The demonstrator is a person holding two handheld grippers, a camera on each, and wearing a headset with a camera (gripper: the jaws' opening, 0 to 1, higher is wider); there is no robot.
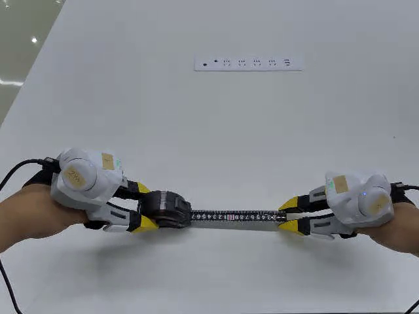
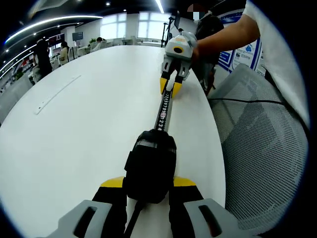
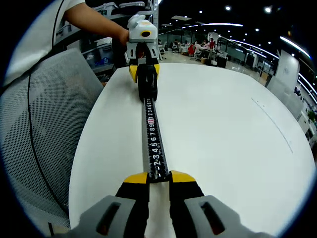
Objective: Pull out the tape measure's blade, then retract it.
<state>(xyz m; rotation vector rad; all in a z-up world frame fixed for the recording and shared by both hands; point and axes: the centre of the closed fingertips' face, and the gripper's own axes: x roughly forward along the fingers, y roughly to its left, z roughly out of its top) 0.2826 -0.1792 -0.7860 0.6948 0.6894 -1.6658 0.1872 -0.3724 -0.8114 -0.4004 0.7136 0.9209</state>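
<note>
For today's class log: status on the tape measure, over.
Left tongs shut on tape measure case. Right tongs shut on blade. Blade out. Nothing obstructing.

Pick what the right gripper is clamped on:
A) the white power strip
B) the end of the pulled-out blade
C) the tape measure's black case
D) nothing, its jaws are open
B: the right gripper has its jaws shut on the end of the blade, while the left gripper holds the black case.
</note>
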